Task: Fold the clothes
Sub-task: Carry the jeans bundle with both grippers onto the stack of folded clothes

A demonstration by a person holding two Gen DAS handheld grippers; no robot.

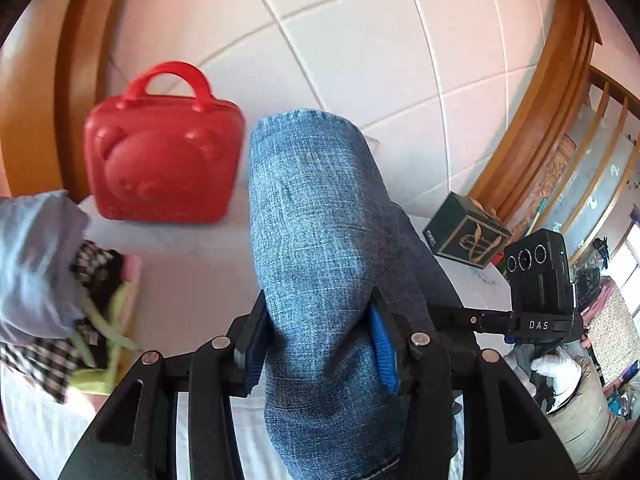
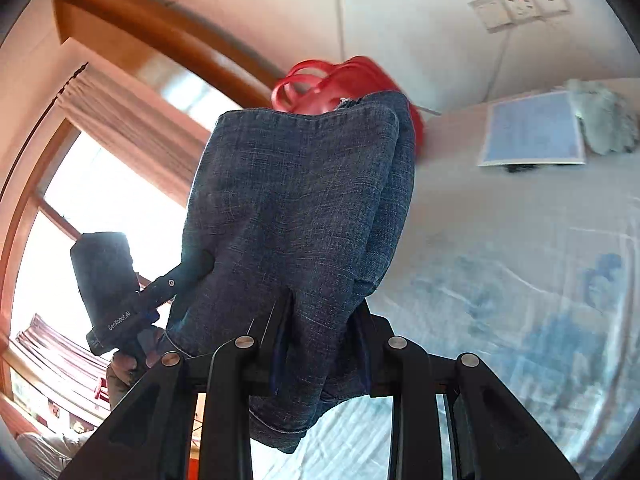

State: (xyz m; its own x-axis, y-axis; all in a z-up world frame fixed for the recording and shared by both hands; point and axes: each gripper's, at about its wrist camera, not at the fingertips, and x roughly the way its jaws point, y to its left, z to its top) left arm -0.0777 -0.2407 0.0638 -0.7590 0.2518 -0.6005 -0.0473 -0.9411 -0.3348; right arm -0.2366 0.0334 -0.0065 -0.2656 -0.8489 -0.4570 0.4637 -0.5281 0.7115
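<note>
A pair of blue jeans (image 1: pixel 320 240) is held up in the air by both grippers. My left gripper (image 1: pixel 320 348) is shut on a fold of the denim, its blue pads (image 1: pixel 382 348) pressing both sides. My right gripper (image 2: pixel 320 340) is shut on another part of the jeans (image 2: pixel 296 208), which drape over its fingers and hide the tips. The right gripper also shows in the left wrist view (image 1: pixel 536 292), and the left gripper shows in the right wrist view (image 2: pixel 108 288).
A red bear-faced case (image 1: pixel 164 160) stands on the white-covered table (image 1: pixel 192 272) by the tiled wall. A pile of clothes (image 1: pixel 52 288) lies at the left. A dark box (image 1: pixel 466 236) sits at the right. A blue-white sheet (image 2: pixel 532 132) and a grey cloth (image 2: pixel 604 120) lie on the table.
</note>
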